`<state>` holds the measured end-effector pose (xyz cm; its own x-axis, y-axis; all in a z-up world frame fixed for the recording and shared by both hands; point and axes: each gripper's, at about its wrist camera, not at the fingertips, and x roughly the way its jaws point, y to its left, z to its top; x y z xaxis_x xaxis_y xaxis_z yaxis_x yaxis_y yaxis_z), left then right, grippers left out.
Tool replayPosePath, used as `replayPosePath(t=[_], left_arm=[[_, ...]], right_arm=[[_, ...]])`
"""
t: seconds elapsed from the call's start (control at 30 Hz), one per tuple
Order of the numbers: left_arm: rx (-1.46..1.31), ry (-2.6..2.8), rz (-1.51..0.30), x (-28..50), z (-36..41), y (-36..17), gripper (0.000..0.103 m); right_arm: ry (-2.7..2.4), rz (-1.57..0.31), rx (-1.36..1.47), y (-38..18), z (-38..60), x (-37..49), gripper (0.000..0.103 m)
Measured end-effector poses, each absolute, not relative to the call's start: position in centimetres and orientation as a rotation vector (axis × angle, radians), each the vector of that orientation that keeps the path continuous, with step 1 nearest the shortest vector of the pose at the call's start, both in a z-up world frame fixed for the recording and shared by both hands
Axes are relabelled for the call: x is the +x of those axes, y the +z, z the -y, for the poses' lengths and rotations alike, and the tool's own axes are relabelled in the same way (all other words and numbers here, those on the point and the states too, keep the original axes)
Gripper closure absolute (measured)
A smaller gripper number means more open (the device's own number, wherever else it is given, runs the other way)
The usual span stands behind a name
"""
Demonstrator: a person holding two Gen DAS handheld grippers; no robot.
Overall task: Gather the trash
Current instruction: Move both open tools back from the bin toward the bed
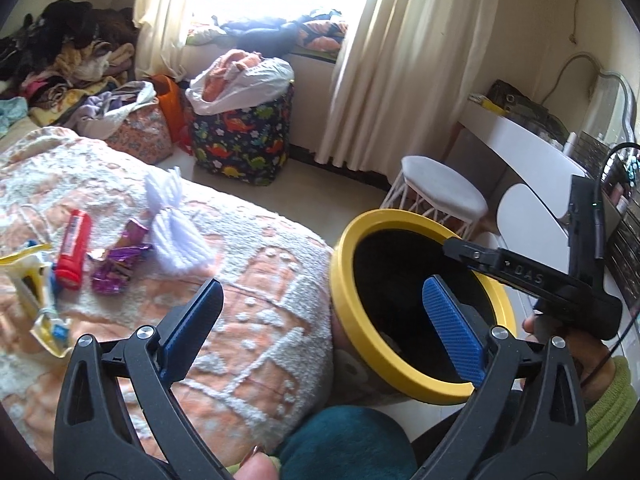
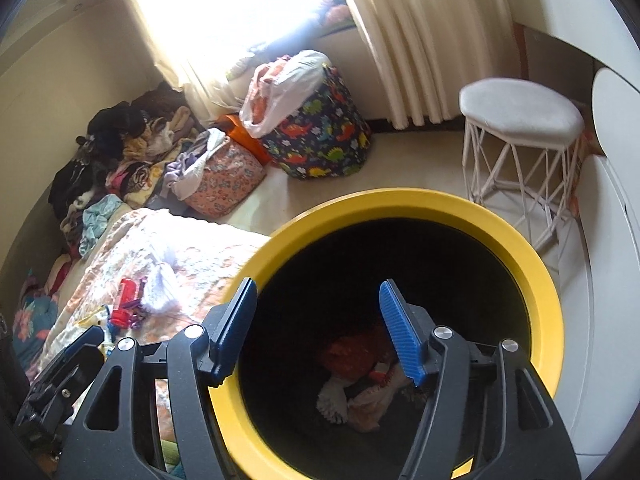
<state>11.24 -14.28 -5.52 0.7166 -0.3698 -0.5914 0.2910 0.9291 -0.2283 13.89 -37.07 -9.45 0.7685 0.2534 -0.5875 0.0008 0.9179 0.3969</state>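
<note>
Hanging wide open in the bottom of the left wrist view, the left gripper [image 1: 324,320] holds nothing between its blue pads [image 1: 452,328]. No earlier picture is given, so only its open state can be told. Its right pad sits in front of the dark mouth of the yellow-rimmed bin [image 1: 404,372], and its left pad sits in front of the orange and white blanket [image 1: 256,312].

In the right wrist view the right gripper [image 2: 316,320] fills the bottom of the frame. Its jaws stand apart and nothing is between them. It points into the bin [image 2: 532,264], which takes up the middle of that picture. Down at the bottom of the bin lie some trash pieces [image 2: 360,384], red, white and pale ones in a small heap.

More trash lies on the blanket at the left of the left wrist view: a red tube [image 1: 73,249], crumpled purple wrappers [image 1: 116,264], a white tuft of yarn [image 1: 172,228] and yellow packets [image 1: 36,300] near the left edge. They are well apart from the bin.

At the right edge of that view, a hand [image 1: 576,344] in a green sleeve holds the other gripper over the bin's rim.

Farther off, in the upper middle, stands a dinosaur-print bag [image 1: 244,136] with a white plastic bag on top. A white stool [image 1: 444,188] stands just behind the bin.
</note>
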Motion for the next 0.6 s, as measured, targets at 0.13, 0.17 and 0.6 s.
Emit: replayPosePath(t=[0.13,0.17,0.6], left_arm=[[-0.119,-0.333,-0.66,10.9,13.0,-5.2,0.011],[-0.121,-0.325,-0.656,10.9,12.7,-5.2,0.011],[-0.16,-0.235,-0.595,10.3,8.4,-4.1,0.011]], right_arm=[[0.169,-0.649,0.358,-8.3,35.7,13.5,0.039],[0.176,-0.642,0.345,-8.1,35.2,13.4,0.039],[0.243,-0.593,0.261,-7.0,31.3,12.7,0.039]])
